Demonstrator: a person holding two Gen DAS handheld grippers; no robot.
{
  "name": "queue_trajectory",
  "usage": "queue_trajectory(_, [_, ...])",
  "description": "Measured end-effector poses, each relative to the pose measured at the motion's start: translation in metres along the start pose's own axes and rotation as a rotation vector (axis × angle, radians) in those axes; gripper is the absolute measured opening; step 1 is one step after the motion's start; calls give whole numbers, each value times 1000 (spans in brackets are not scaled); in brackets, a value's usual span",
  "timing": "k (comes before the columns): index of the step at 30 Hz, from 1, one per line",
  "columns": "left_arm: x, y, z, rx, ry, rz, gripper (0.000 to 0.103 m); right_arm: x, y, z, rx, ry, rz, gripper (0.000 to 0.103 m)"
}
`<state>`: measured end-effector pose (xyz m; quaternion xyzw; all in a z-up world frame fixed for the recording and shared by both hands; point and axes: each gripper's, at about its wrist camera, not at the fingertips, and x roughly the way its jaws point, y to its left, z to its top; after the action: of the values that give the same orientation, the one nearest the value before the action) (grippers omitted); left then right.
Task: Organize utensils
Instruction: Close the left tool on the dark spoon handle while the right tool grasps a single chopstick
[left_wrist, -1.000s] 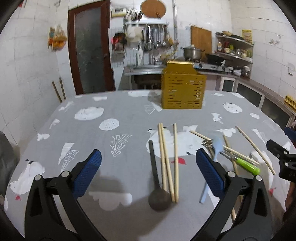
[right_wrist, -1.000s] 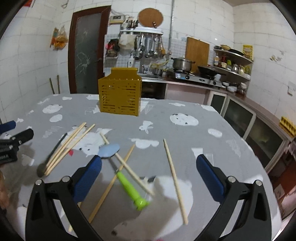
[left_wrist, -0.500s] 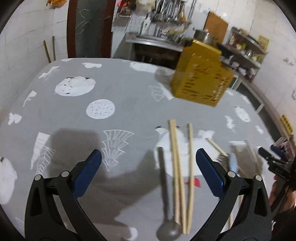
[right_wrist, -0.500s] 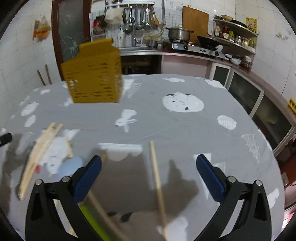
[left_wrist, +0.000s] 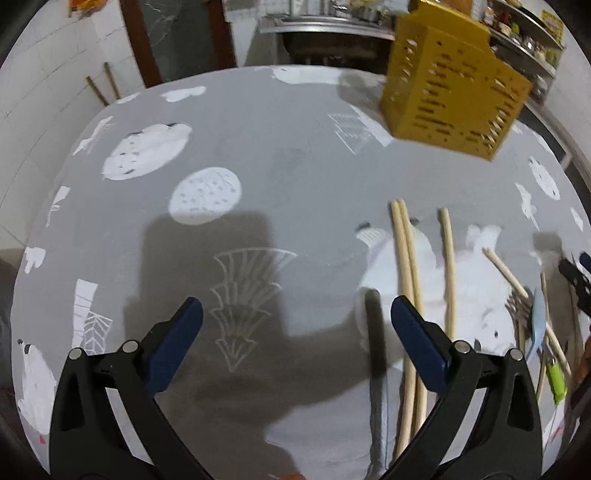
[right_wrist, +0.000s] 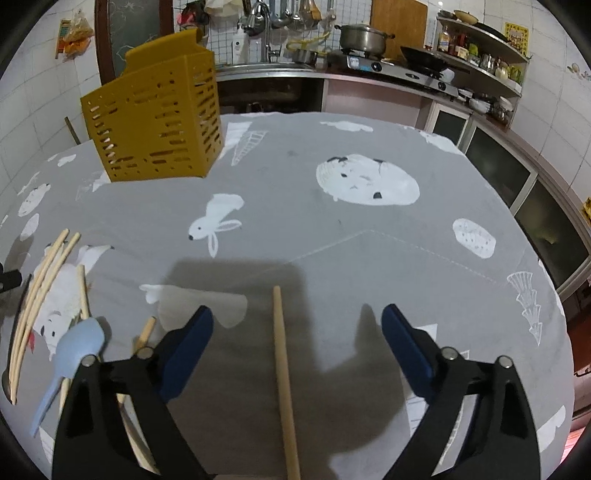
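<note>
- On the grey, animal-printed worktop, sorting has barely begun: every utensil in view lies loose on the cloth, and nothing can be seen standing above the rim of the yellow slotted holder at the far side.
- Nearest the right gripper, a single wooden chopstick lies flat between the blue-padded fingers, which are closing but stand clear of it on both sides; its long axis runs straight away from the camera, far tip toward the middle of the cloth.
- Just left of that, a pale blue spoon lies among more chopsticks, bowl farthest from the camera.
- Seen from the left gripper, its fingers are spread wide over bare cloth, pinching nothing; a dark spoon handle and a pair of chopsticks lie near its right finger, pointing away toward the holder.
- Farther right lie a fork and a green-handled tool.
- Judged from this, the whole scatter is still to be gathered into the holder, which sits well apart from the pile.
</note>
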<state>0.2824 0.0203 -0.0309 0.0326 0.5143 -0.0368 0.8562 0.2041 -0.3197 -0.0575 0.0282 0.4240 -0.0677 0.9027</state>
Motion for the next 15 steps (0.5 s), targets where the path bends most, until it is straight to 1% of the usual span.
queue_trajectory(2, [3, -4, -1, 22, 23, 1, 98, 2, -4, -1, 16, 9, 15, 82])
queue_trajectory(4, [9, -8, -4, 55, 50, 48, 98, 3, -6, -1, 20, 11, 19, 81])
queue_trajectory(7, [11, -12, -7, 85, 25, 64, 98, 4, -7, -1, 18, 16, 19, 78])
queue_trajectory(12, [14, -5, -2, 31, 32, 33, 98, 5, -9, -2, 24, 29, 39, 75])
queue_trajectory(15, [18, -4, -2, 15, 39, 27, 98, 7, -7, 0, 6, 44, 34, 74])
